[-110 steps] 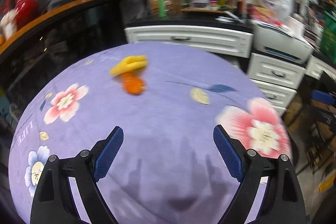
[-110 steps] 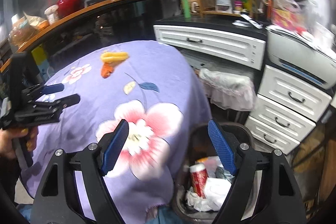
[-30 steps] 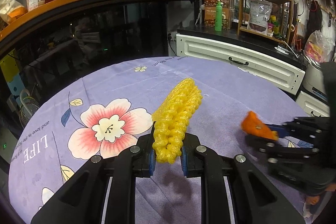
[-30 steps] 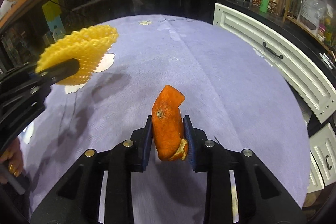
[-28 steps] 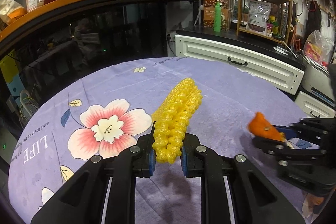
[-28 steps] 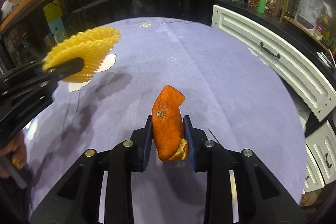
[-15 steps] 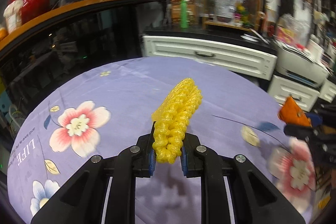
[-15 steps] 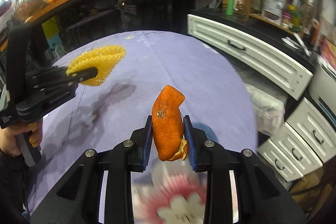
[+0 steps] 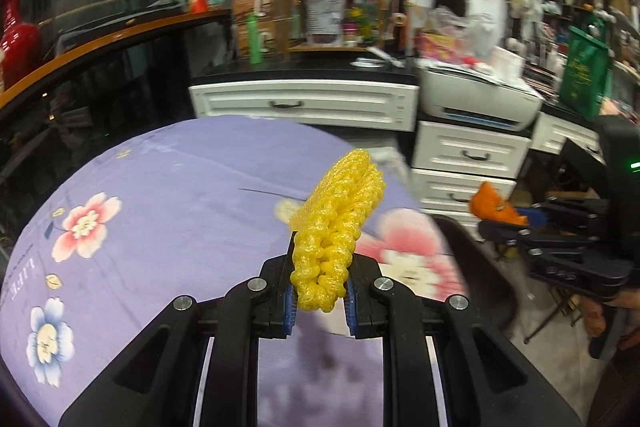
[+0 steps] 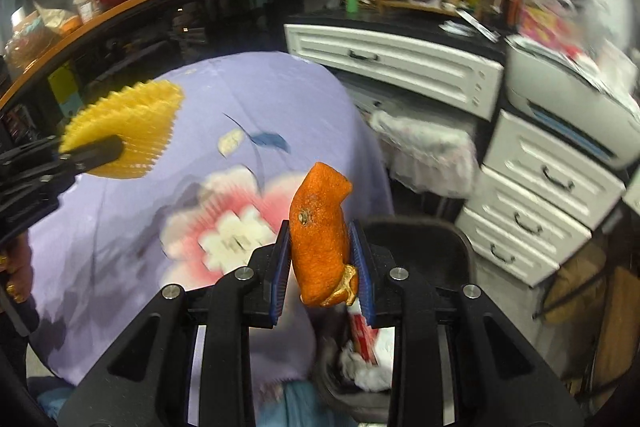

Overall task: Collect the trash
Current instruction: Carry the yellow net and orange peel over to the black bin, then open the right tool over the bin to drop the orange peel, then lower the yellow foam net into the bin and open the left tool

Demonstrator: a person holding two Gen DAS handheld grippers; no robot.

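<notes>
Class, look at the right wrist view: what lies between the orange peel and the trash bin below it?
Nothing but air: the orange peel, clamped in the right gripper, hangs over the trash bin.

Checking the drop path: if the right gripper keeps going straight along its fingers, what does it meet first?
Probably the dark trash bin: its rim sits just past the right gripper, which is shut on the orange peel. Beyond that are the white drawers. Motion blur and fisheye leave the depth uncertain.

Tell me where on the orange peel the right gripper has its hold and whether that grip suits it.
The right gripper clamps the orange peel across its lower half, one pad on each flat face, coming from the bottom end. The peel is a thin curved strip standing upright, so pinching its faces looks secure; the upper part sticks out free above the fingers.
</notes>
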